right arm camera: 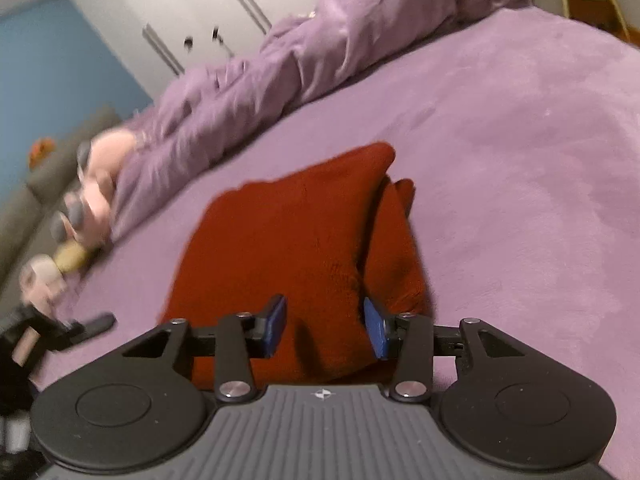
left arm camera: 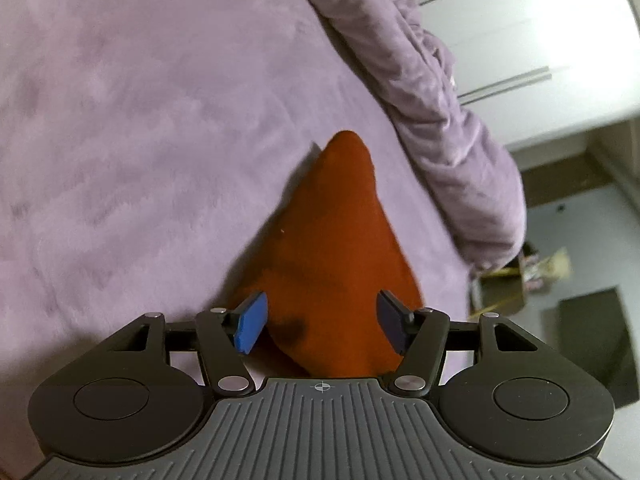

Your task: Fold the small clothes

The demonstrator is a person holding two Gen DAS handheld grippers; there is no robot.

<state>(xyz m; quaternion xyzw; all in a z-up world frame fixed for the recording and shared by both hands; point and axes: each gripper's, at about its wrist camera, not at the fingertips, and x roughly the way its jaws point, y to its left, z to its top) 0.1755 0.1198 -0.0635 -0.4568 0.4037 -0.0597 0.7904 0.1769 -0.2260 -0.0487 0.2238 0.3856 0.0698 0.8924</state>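
A small rust-red garment [left arm camera: 324, 240] lies on the purple bed cover [left arm camera: 140, 120]. In the left wrist view it tapers to a point away from me. My left gripper [left arm camera: 320, 320] is open, its blue pads either side of the garment's near end, gripping nothing. In the right wrist view the garment [right arm camera: 288, 240] looks folded over, with a second layer or part [right arm camera: 396, 240] showing at its right. My right gripper [right arm camera: 326, 328] is open just over the garment's near edge. The person's left hand [right arm camera: 84, 216] holding the other gripper shows blurred at the left.
A bunched purple duvet [left arm camera: 448, 112] runs along the far side of the bed, also in the right wrist view [right arm camera: 280, 52]. White wardrobe doors [left arm camera: 520, 40] stand behind it. The bed's edge, floor and clutter [left arm camera: 540, 272] lie to the right.
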